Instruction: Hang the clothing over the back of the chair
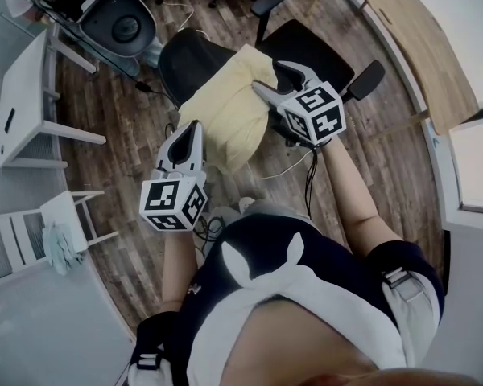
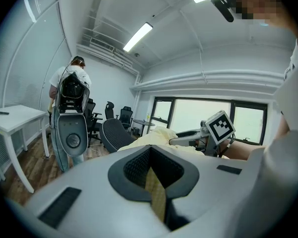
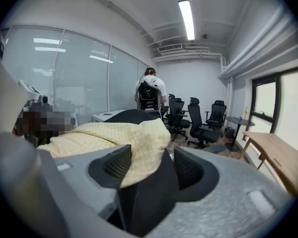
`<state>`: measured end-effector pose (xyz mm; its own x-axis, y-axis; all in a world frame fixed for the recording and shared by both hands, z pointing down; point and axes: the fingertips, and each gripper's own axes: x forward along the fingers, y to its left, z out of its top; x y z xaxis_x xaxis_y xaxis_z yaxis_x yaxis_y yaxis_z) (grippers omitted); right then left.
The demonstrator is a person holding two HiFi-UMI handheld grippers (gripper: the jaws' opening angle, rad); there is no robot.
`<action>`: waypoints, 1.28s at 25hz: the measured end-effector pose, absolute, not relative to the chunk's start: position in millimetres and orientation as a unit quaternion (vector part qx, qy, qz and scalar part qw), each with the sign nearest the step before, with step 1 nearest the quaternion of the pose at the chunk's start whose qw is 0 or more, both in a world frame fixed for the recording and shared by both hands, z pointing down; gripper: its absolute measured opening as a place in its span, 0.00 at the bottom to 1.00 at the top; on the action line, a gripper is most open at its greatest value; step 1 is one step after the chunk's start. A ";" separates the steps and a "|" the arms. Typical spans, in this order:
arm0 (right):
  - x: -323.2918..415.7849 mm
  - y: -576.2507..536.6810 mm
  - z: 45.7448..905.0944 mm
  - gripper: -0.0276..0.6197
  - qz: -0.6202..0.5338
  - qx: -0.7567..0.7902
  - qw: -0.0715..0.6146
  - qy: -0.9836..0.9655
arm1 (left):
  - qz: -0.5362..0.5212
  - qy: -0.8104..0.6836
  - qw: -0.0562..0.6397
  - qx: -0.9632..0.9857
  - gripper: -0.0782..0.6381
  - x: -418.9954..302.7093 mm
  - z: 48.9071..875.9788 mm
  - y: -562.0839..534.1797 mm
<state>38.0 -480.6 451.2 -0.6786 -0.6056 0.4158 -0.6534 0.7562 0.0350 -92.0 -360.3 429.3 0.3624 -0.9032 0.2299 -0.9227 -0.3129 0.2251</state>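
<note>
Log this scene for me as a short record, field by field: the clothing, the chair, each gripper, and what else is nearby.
clothing: yellow clothing, draped over the chair's back
chair: black office chair, partly covered by the clothing
left: left gripper, jaws shut on an edge of the clothing
right: right gripper, jaws apart, clothing between them but not pinched
task state: clothing lies over the back; left gripper has not yet let go
nearby: white table to the left, wooden desk to the right
</note>
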 end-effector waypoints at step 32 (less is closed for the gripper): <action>46.6 -376.8 362.4 0.04 -0.074 0.409 0.077 -0.906 | 0.031 -0.537 0.127 0.833 0.12 -53.2 402.5 -316.6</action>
